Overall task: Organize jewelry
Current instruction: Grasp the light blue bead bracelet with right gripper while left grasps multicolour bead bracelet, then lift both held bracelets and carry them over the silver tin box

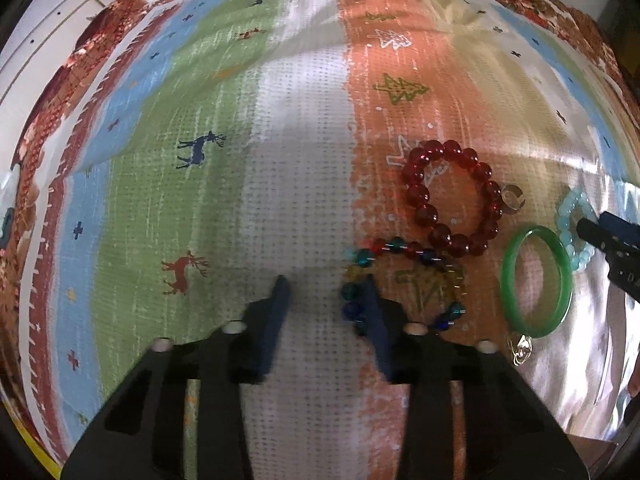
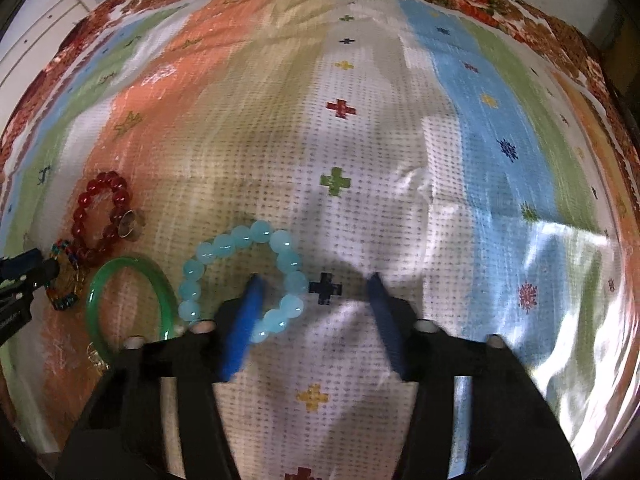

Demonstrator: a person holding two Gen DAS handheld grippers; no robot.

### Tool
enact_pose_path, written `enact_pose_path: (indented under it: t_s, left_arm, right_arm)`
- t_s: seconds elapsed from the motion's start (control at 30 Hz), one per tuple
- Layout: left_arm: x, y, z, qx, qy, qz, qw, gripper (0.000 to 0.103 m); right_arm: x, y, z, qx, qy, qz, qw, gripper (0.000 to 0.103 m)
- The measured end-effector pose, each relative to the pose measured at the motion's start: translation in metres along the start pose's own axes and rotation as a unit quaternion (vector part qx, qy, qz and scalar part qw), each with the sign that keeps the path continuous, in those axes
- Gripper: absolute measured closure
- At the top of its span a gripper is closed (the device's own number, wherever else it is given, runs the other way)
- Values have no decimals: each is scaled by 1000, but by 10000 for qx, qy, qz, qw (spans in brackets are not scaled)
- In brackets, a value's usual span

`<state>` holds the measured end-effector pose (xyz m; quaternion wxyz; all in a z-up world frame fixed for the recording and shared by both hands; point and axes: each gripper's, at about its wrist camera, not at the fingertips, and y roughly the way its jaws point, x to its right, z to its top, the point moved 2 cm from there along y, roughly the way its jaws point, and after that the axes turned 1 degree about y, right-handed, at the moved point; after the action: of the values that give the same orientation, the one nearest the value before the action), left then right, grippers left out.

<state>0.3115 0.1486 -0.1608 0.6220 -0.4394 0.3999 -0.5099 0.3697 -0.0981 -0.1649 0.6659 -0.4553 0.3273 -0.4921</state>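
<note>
Several pieces of jewelry lie on a patterned cloth. A red bead bracelet point(image 1: 454, 196) point(image 2: 102, 216), a multicolour bead bracelet point(image 1: 404, 276) point(image 2: 64, 276), a green bangle point(image 1: 536, 282) point(image 2: 132, 300), a pale blue bead bracelet point(image 1: 574, 232) point(image 2: 244, 276) and two small metal rings point(image 1: 514, 198) point(image 1: 520, 348) are grouped together. My left gripper point(image 1: 326, 284) is open, its right finger over the multicolour bracelet's left edge. My right gripper point(image 2: 316, 280) is open, its left finger point(image 2: 244, 320) inside the pale blue bracelet's loop.
The cloth point(image 1: 296, 208) point(image 2: 360, 200) has coloured stripes with deer, trees and crosses and a floral border. It is wrinkled and glossy at the right. A white cabinet point(image 1: 36, 40) stands beyond the far left edge.
</note>
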Motion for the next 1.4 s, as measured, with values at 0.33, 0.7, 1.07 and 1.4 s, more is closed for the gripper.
enact_pose_path:
  t_s: [0.33, 0.7, 1.07, 1.4]
  left_arm:
    - [-4, -3, 0, -18, -49, -120, 9999, 94]
    - [-9, -29, -2, 271, -201, -480, 9983, 94]
    - [12, -59, -11, 568, -67, -658, 9962, 94]
    - [28, -83, -18, 791, 60, -950, 9923, 94]
  right_arm:
    - [-2, -5, -6, 18, -151, 243, 9996, 91]
    - [-2, -48, -17, 357, -142, 388, 9985, 91]
    - [0, -71, -27, 576, -92, 311, 9978, 91]
    - [-8, -97, -34, 912, -340, 178, 9951, 91]
